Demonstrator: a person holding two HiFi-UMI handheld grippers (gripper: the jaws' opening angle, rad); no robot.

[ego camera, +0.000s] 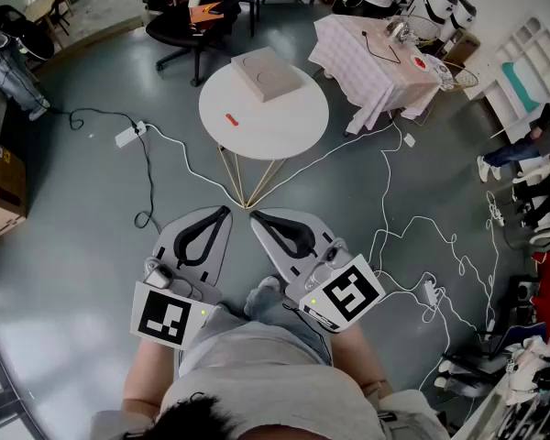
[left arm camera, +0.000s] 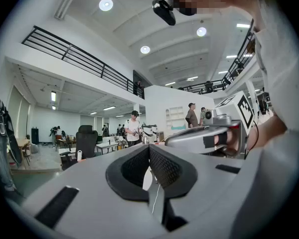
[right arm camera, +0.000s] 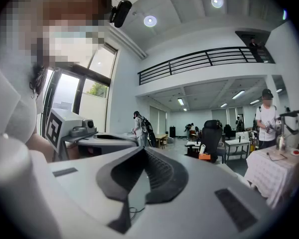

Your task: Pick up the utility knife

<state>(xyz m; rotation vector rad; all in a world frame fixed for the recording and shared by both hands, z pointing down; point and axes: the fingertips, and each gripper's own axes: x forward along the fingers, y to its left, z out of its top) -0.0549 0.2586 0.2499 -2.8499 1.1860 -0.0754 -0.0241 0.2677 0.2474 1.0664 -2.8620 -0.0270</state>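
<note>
On the round white worktop (ego camera: 289,128): the utility knife (ego camera: 231,119) is lying flat towards the left side, well apart from the beige box (ego camera: 268,73) sitting at the far edge.
Knife look: it is showing only as a small, slim red-orange sliver; whether a blade is sticking out is too small to tell.
Left tongs (ego camera: 224,211): the tips are pressing together on nothing, hanging close to the person's body, well short of the worktop.
Right tongs (ego camera: 255,216): likewise closing tip to tip and carrying nothing.
Risk, approach: white cables (ego camera: 188,160) are trailing across the floor towards the worktop's legs, so stepping in is risking a snag.
Risk, grasp: the tongs are needing to open first. Such a low, flat handle is likely to go skidding if one jaw is nudging it.
</note>
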